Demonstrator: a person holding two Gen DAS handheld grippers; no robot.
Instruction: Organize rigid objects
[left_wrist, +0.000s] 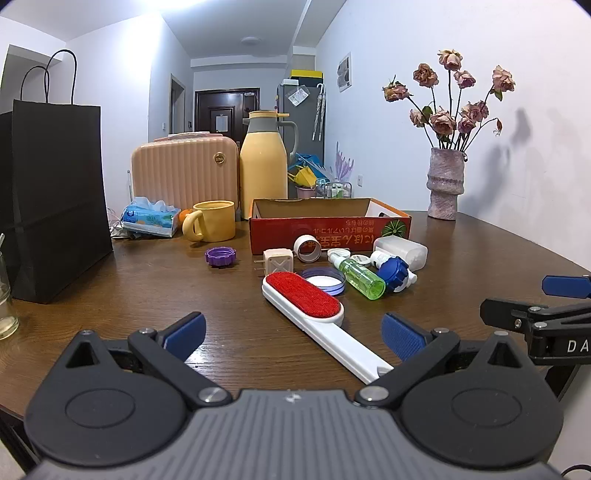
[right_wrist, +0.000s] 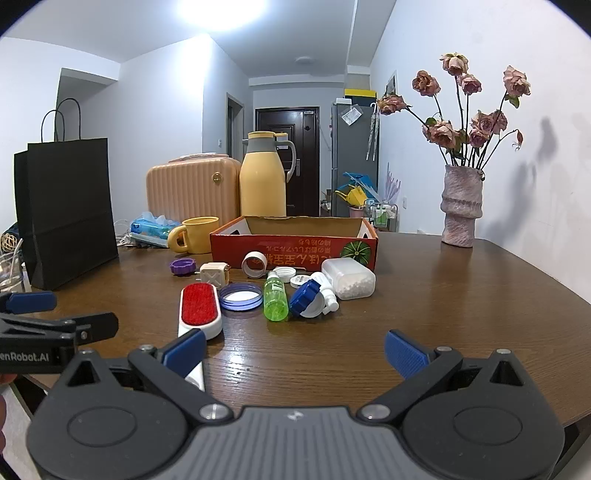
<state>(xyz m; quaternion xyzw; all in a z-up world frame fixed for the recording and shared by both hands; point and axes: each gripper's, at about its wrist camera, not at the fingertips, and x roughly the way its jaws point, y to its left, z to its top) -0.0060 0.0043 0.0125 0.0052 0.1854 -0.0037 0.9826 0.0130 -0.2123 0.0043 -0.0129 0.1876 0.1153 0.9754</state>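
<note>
A red cardboard box (left_wrist: 328, 232) (right_wrist: 295, 247) stands open at mid table. In front of it lie small objects: a white lint brush with a red pad (left_wrist: 306, 299) (right_wrist: 199, 306), a green spray bottle (left_wrist: 360, 277) (right_wrist: 275, 301), a blue and white cap piece (left_wrist: 397, 273) (right_wrist: 310, 301), a white pill container (left_wrist: 400, 251) (right_wrist: 349, 278), a clear lid (left_wrist: 325, 280) (right_wrist: 240, 295), a beige plug (left_wrist: 277, 262) (right_wrist: 214, 275), a tape ring (left_wrist: 308, 249) (right_wrist: 255, 264) and a purple cap (left_wrist: 220, 256) (right_wrist: 182, 266). My left gripper (left_wrist: 293, 336) is open above the brush handle. My right gripper (right_wrist: 295, 350) is open and empty over bare table.
A black paper bag (left_wrist: 55, 199) stands at the left. A yellow mug (left_wrist: 212, 221), a tissue pack (left_wrist: 149, 219), a peach case (left_wrist: 184, 173) and a yellow jug (left_wrist: 264, 166) stand behind. A vase of dried roses (left_wrist: 445, 184) is at back right.
</note>
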